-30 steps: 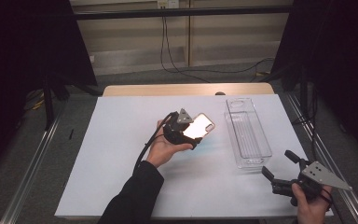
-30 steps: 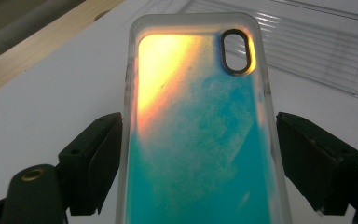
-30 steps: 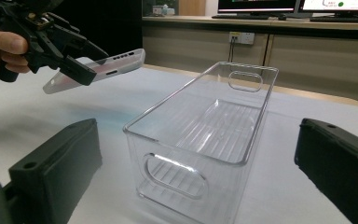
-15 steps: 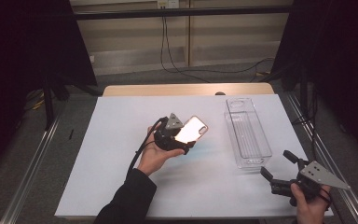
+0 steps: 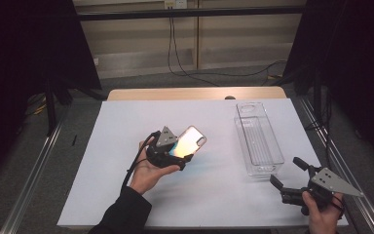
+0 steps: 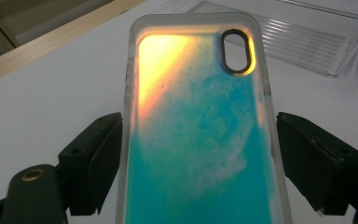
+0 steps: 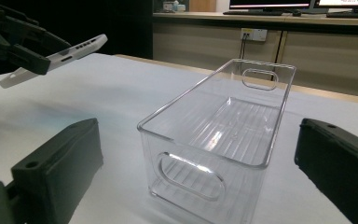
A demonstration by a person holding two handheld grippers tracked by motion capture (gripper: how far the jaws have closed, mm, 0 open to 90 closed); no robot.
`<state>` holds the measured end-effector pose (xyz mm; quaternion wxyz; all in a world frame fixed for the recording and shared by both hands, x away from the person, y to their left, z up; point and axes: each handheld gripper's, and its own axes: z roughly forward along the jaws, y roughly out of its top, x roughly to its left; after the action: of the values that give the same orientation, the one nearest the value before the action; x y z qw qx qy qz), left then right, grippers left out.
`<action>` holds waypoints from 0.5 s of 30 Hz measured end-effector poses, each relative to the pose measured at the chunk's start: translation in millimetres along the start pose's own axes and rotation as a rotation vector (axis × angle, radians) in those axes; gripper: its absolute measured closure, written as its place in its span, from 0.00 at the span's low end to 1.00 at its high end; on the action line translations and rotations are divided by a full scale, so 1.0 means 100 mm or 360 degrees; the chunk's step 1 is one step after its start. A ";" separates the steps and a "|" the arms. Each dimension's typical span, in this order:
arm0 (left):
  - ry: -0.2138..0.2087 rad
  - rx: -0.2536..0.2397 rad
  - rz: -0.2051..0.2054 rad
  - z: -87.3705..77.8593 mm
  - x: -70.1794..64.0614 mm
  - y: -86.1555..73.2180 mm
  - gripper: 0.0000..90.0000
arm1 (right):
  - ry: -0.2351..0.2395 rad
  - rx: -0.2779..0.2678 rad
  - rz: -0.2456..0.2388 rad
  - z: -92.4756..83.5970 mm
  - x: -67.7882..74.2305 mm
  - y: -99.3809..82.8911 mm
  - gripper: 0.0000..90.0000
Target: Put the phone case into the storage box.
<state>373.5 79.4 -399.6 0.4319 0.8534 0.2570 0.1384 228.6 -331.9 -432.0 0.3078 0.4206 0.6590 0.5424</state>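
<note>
The left hand-held gripper holds a phone case by its long edges, above the worktop at frame centre. The case looks light, thin and a little flexible, with smooth slippery sides, so a gentle grip across the edges seems right. The right hand-held gripper stands open and empty, lower right, beside the clear bin.

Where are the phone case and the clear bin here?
phone case [image 6: 200,140], left gripper view, middle of its teal back.
bin [image 7: 168,114], right gripper view, its near left rim.
</note>
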 end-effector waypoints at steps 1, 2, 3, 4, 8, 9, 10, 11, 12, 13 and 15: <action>0.0010 -0.0007 -0.0006 -0.02 -0.01 -0.02 0.19 | -0.0001 -0.0001 0.0002 0.00 0.00 0.00 0.00; 0.0007 -0.0008 -0.0011 -0.04 -0.01 -0.03 0.19 | -0.0002 0.0000 -0.0002 0.00 0.00 0.00 0.00; 0.0014 -0.0010 -0.0018 -0.06 -0.02 -0.05 0.19 | -0.0003 0.0000 0.0006 0.01 0.01 0.00 0.00; 0.0016 -0.0006 -0.0007 -0.07 -0.02 -0.06 0.19 | -0.0006 0.0003 0.0007 0.01 0.01 0.01 0.00; 0.0040 -0.0032 -0.0031 -0.15 -0.06 -0.14 0.19 | 0.0008 0.0013 0.0005 0.02 0.07 0.04 0.00; 0.0049 -0.0036 -0.0025 -0.18 -0.08 -0.16 0.19 | 0.0011 0.0017 -0.0010 0.03 0.09 0.05 0.00; 0.0052 -0.0039 -0.0016 -0.20 -0.09 -0.17 0.19 | 0.0008 0.0031 -0.0001 0.05 0.12 0.07 0.00; 0.0056 -0.0052 -0.0016 -0.22 -0.11 -0.18 0.19 | 0.0009 0.0032 0.0000 0.06 0.13 0.07 0.00; 0.0061 -0.0058 -0.0008 -0.24 -0.12 -0.19 0.19 | 0.0012 0.0032 0.0019 0.08 0.15 0.08 0.00; 0.0068 -0.0070 -0.0004 -0.26 -0.14 -0.20 0.19 | 0.0021 0.0038 0.0027 0.09 0.18 0.09 0.00; 0.0081 -0.0085 0.0004 -0.30 -0.17 -0.21 0.19 | 0.0064 0.0034 0.0043 0.12 0.22 0.11 0.00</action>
<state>339.1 100.7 -399.0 0.4476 0.8381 0.2630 0.1673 231.1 -306.7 -423.1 0.2825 0.4218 0.6650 0.5478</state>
